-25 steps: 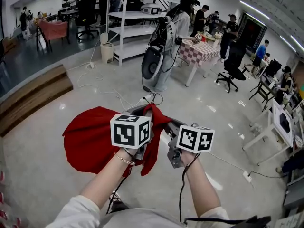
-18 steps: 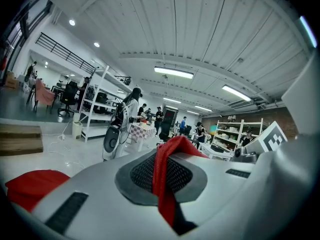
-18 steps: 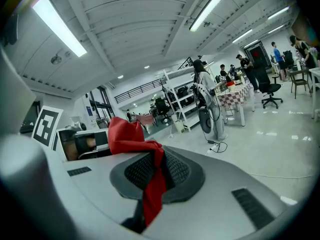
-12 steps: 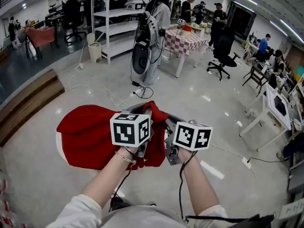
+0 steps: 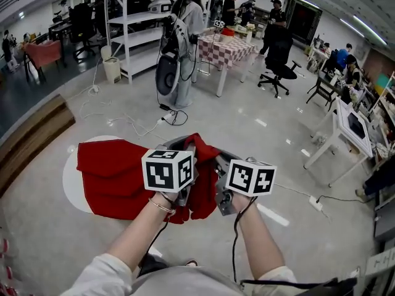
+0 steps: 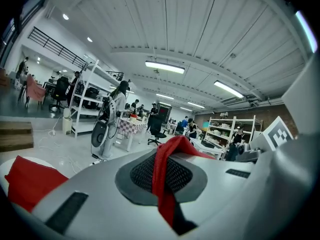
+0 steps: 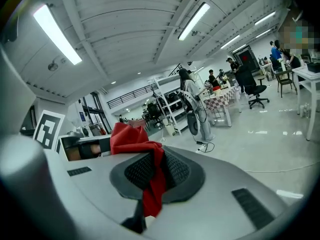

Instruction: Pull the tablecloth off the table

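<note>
The red tablecloth (image 5: 117, 171) lies spread over a round white table (image 5: 71, 180), whose bare top shows along the cloth's left edge. The cloth's near end is bunched up between my two grippers, which are held side by side above the floor. My left gripper (image 5: 187, 153) is shut on a fold of the tablecloth (image 6: 164, 176). Its spread part shows at the lower left of the left gripper view (image 6: 30, 181). My right gripper (image 5: 216, 160) is also shut on a fold of the tablecloth (image 7: 152, 184), and a bunch of it rises beyond the jaws (image 7: 127, 136).
A person wearing bulky gear (image 5: 179, 48) stands ahead, near a checkered table (image 5: 231, 45) and a white shelf rack (image 5: 133, 29). Cables (image 5: 142, 125) trail over the glossy floor. A wooden step (image 5: 31, 140) is at the left, and white desks (image 5: 345, 134) and an office chair (image 5: 274, 60) at the right.
The cloth has slid toward me and flattened, and more of the white tabletop shows at its left. Both grippers stay shut on the cloth.
</note>
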Tool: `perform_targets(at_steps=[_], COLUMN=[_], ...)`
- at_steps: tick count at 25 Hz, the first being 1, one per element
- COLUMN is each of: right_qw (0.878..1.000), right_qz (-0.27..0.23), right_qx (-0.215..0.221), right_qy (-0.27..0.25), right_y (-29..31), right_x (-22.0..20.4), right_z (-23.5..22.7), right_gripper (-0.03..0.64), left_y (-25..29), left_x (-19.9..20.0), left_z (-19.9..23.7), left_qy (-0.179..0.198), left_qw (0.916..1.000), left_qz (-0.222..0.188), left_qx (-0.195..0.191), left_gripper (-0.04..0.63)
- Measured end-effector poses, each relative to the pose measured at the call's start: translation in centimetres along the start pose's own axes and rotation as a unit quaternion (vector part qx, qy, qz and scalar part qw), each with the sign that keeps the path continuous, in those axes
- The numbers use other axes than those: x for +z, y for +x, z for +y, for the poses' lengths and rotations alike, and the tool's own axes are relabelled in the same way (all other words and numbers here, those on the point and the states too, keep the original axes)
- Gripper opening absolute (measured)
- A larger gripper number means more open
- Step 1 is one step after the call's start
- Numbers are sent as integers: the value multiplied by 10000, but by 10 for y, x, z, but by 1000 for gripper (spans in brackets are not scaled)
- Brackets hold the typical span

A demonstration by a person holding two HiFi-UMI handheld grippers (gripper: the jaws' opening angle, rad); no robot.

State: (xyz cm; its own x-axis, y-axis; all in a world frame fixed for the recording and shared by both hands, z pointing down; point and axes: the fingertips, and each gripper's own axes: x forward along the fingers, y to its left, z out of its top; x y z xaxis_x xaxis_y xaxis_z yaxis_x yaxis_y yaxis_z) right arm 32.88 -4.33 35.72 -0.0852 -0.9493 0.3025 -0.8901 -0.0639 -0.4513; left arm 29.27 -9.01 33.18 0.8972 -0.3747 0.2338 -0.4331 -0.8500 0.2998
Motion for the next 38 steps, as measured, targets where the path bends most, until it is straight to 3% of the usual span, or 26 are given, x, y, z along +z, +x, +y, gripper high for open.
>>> perform_targets(at_steps=[8, 17, 38], right_qw=[9996, 9968, 9825], right_qz=[-50, -261, -721], right_qx=[-201, -630, -1532], right_qy=[175, 417, 773], right_y=[-33, -86, -173], right_x=[-1, -7, -15], right_z=[-32, -74, -126], right_gripper=[41, 41, 41], left_y=[16, 36, 62], left_x=[-15, -37, -70], left_z=[-38, -98, -189], left_qy=[57, 187, 324], left_qw=[9997, 9970, 9839], left_qz=[195, 397, 784], left_qx=[-157, -638, -1572], left_gripper=[17, 17, 17])
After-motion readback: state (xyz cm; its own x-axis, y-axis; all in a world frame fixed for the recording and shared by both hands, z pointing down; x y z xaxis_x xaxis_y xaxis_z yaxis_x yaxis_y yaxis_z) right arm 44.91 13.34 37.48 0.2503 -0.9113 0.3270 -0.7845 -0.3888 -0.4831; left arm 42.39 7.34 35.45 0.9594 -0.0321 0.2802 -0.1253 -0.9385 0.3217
